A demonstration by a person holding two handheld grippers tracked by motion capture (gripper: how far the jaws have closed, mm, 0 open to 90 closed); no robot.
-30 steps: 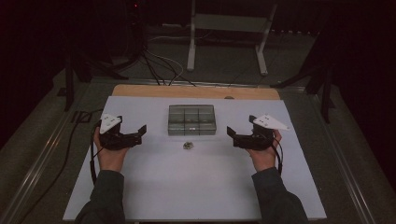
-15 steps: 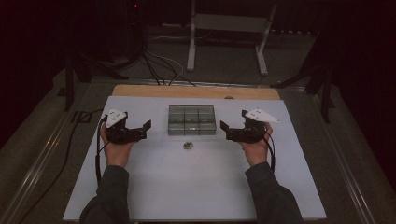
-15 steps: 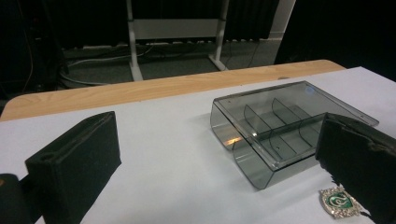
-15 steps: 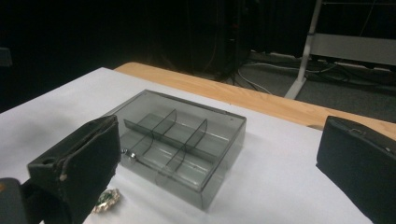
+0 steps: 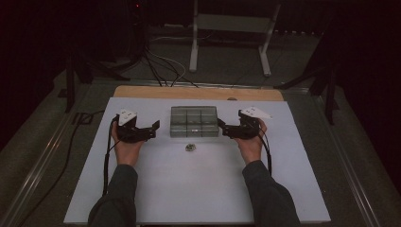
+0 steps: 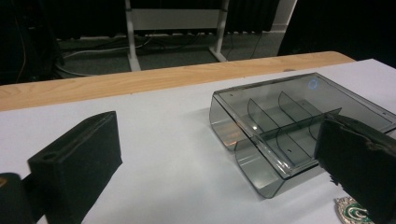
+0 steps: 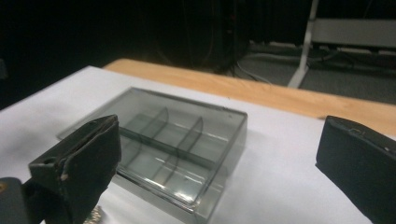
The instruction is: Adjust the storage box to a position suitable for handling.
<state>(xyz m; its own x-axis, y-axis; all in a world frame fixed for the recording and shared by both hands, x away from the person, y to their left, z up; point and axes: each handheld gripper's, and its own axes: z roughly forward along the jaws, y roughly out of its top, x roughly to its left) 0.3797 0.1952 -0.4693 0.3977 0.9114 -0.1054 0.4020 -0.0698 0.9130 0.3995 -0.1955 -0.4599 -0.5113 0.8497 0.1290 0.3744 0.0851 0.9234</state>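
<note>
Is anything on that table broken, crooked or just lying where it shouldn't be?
Mostly tidy. The clear divided box sits square and shut on the white table. One small metallic trinket lies loose in front of it, outside the compartments. The right jaw of the left hand-held gripper looks chipped in its own view.

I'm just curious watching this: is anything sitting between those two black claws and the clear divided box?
Nothing visible does. The left gripper and right gripper flank the clear box, with bare white table between. A small trinket lies in front, aside.

Compartment box (image 5: 194, 121) mid-table (image 5: 189, 189), small trinket (image 5: 190, 147) just before it, wooden board (image 5: 142, 91) behind
</note>
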